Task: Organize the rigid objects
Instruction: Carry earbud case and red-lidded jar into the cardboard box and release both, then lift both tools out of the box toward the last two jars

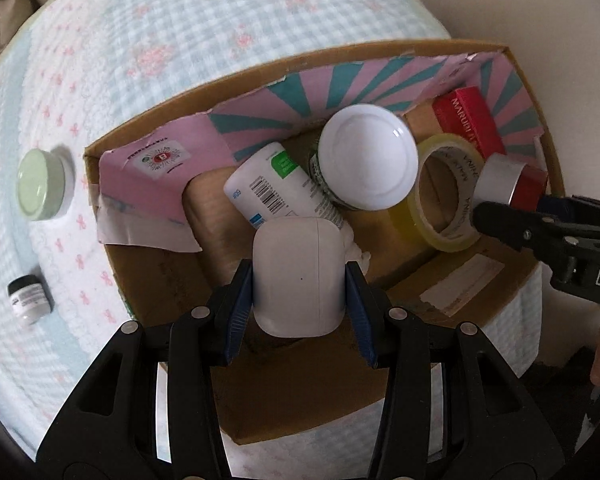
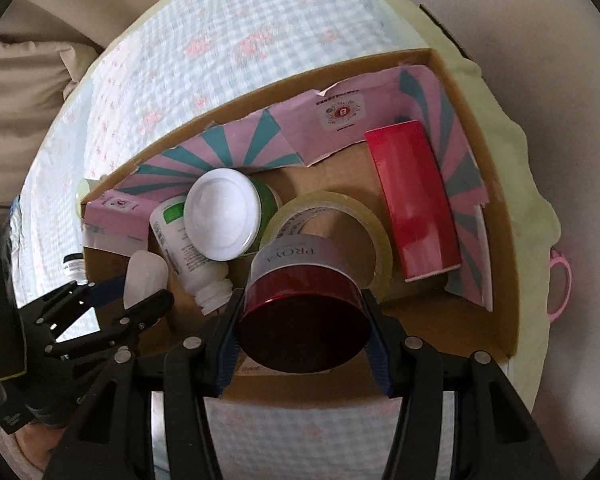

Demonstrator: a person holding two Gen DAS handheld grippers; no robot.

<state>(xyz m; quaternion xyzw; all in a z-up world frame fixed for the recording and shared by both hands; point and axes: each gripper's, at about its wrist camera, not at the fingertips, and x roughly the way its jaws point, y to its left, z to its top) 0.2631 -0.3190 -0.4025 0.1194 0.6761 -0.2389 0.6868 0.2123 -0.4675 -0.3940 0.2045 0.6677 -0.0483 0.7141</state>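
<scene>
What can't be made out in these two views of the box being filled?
- Left wrist view: most of the red jar is hidden by the right gripper.
- Right wrist view: the small dark jar on the bedspread is largely hidden behind the cardboard box and the left gripper.
- Both views: print on the white bottle is too small to read.

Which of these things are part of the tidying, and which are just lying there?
Part of the job:
left tool holding white case
right tool holding red jar
cardboard box
tape roll, white-lidded jar, white bottle, red box
green-lidded jar, small dark jar

Just lying about:
checked quilt
pink ring
</scene>
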